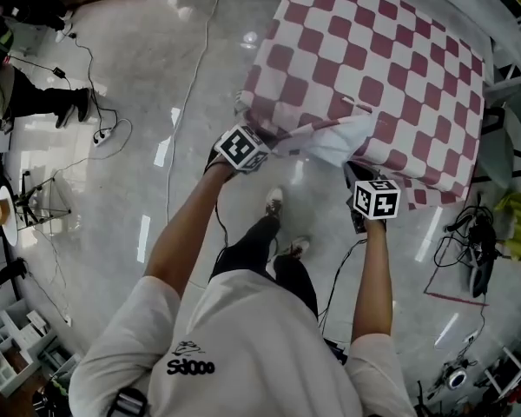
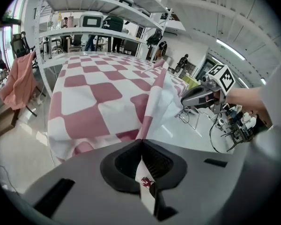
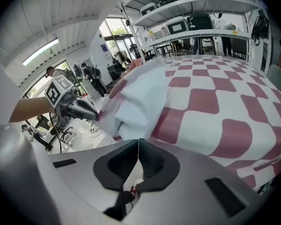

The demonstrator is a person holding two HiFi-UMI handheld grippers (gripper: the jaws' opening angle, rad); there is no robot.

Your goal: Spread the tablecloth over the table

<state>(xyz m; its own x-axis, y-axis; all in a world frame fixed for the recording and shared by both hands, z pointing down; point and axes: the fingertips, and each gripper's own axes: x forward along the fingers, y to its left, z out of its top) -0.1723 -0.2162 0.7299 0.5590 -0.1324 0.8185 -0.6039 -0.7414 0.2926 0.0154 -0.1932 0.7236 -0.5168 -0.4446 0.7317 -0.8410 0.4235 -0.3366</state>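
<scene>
A red-and-white checked tablecloth (image 1: 391, 68) lies over the table at the upper right of the head view. Its near edge is folded back, so the white underside (image 1: 340, 139) shows. My left gripper (image 1: 267, 142) is shut on the cloth's near left edge; in the left gripper view a ridge of cloth (image 2: 152, 102) runs straight into the closed jaws (image 2: 141, 140). My right gripper (image 1: 354, 168) is shut on the folded white part (image 3: 140, 97), which comes down to its jaw tips (image 3: 138, 139). Each gripper shows in the other's view: the right gripper (image 2: 185, 100) and the left gripper (image 3: 96, 116).
Metal shelving with boxes (image 2: 89, 18) stands behind the table. A chair draped in pink cloth (image 2: 18, 83) is at its left side. Cables and gear (image 1: 473, 241) lie on the glossy floor to the right, a power strip (image 1: 100, 135) to the left. My feet (image 1: 275, 201) are near the table's edge.
</scene>
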